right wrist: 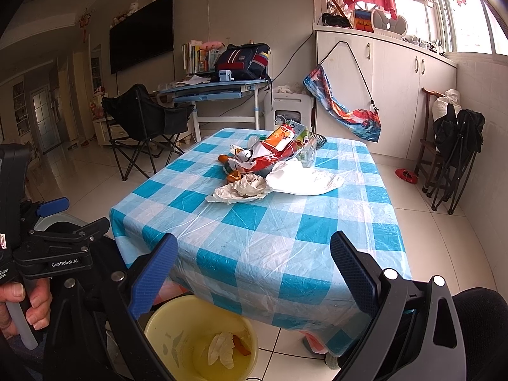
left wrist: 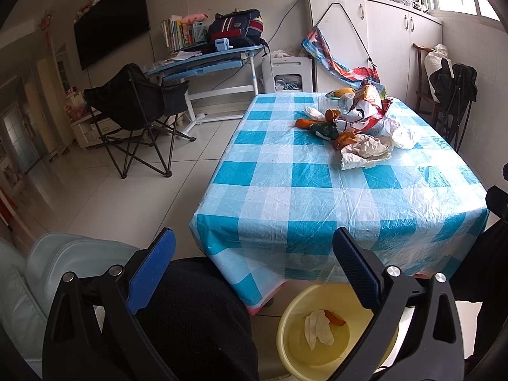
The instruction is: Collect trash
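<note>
I have both grippers held back from the table (right wrist: 285, 228), which wears a blue-and-white checked plastic cloth. My left gripper (left wrist: 254, 273) has its jaws spread wide with nothing between them, and my right gripper (right wrist: 254, 270) is the same, jaws apart and empty. In the right wrist view I can read "GenRobot.AI" in white on the black body of the left unit, gripped by a hand (right wrist: 22, 304) at the frame's left edge. The trash sits in a heap at the far middle of the table: a crumpled tissue (right wrist: 244, 187) nearest me, a white plastic bag (right wrist: 301, 177) just beside it, a red-and-white snack bag (right wrist: 270, 155) with printing too small for me to read, and pieces of orange peel (left wrist: 346, 138) among them. A clear bottle (right wrist: 308, 152) stands at the heap's back edge. On the floor under the near table edge is a yellow bin (left wrist: 317, 349), and inside it lie a white tissue (left wrist: 317, 327) and a bit of orange peel, touching each other.
</note>
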A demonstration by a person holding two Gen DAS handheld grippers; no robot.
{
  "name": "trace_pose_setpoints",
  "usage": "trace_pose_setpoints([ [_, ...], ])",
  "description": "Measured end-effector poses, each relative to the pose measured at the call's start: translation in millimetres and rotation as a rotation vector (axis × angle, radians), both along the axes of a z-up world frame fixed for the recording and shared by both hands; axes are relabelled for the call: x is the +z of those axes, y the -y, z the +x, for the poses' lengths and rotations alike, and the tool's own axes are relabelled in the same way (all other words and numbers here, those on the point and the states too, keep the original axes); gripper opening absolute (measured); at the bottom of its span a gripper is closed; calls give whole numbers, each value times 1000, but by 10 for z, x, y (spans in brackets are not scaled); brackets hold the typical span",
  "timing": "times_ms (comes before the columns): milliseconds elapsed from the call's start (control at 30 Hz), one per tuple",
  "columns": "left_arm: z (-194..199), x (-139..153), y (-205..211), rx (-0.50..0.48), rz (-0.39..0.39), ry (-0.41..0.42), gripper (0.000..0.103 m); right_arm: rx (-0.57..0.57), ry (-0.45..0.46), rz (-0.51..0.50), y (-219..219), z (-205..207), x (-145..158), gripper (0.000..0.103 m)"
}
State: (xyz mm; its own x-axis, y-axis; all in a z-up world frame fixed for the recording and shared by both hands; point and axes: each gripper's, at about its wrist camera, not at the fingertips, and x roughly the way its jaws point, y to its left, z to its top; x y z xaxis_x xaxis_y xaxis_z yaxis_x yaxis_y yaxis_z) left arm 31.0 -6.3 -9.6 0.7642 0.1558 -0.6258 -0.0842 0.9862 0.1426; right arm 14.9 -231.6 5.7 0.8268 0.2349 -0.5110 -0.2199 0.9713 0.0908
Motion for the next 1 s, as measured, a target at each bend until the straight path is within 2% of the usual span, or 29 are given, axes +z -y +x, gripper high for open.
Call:
trace_pose_setpoints([
  [233,214,-88,250,-98,-4,-45,96,6,-67,38,196,247,16,93],
  [433,642,-39,332,-130,-147,-88,96,22,-125,111,385,676,16,93],
  [600,1075,-108,627,-172,-163,-107,96,25,-156,158,444,1015,59,93],
  [700,1324,-230,783,-190,-186,-138,89,24,-152,157,468,1167,85,93],
  [800,1558,-360,845,-174,-281,-177,81,6,-146,181,538,1233,30,93],
  [900,1777,-515,931,-156,-301,-219,63,-20,-183,228,622,1267,-91,93],
  [967,1891,-617,964,-172,-309,-255,15,-24,-199,241,626,1284,-126,93],
  [1000,1909,-630,951,-181,-320,-255,15,-20,-197,239,618,1281,-125,93],
])
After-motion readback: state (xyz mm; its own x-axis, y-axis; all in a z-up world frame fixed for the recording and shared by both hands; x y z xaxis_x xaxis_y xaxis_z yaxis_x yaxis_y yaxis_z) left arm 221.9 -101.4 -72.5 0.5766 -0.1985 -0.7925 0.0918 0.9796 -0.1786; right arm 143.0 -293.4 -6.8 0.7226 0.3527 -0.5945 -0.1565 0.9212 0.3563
